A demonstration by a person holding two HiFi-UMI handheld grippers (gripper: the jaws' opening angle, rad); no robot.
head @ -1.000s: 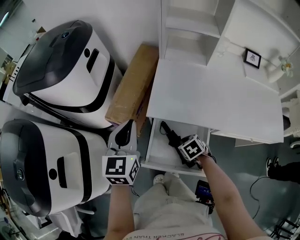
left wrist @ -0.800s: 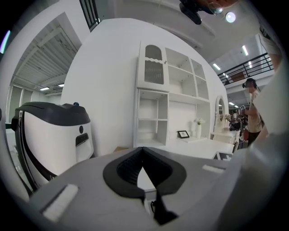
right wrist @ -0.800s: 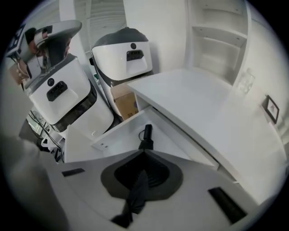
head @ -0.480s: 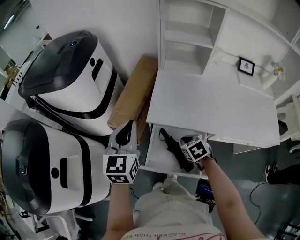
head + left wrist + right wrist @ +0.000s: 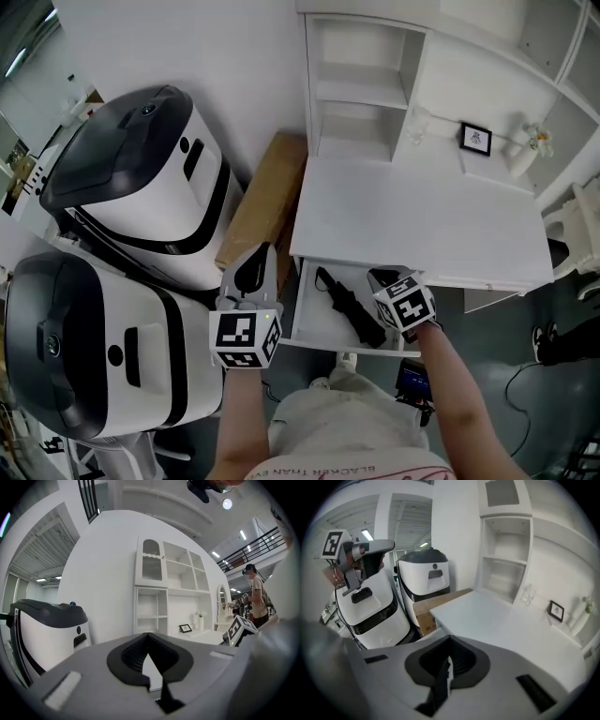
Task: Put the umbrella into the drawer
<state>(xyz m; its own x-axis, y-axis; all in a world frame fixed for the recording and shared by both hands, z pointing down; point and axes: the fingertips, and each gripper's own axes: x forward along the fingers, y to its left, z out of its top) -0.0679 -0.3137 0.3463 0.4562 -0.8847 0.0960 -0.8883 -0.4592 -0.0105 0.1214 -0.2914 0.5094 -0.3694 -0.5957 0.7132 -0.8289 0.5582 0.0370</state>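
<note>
left tool (image 5: 149, 637) and right tool (image 5: 449, 642) closed, empty; umbrella (image 5: 349, 305) lies in drawer (image 5: 330, 343).

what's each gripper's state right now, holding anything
left gripper: closed, holding nothing
right gripper: closed, holding nothing

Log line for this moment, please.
umbrella: lying in open drawer | right gripper: shut, empty, over drawer | left gripper: shut, empty, left of drawer
</note>
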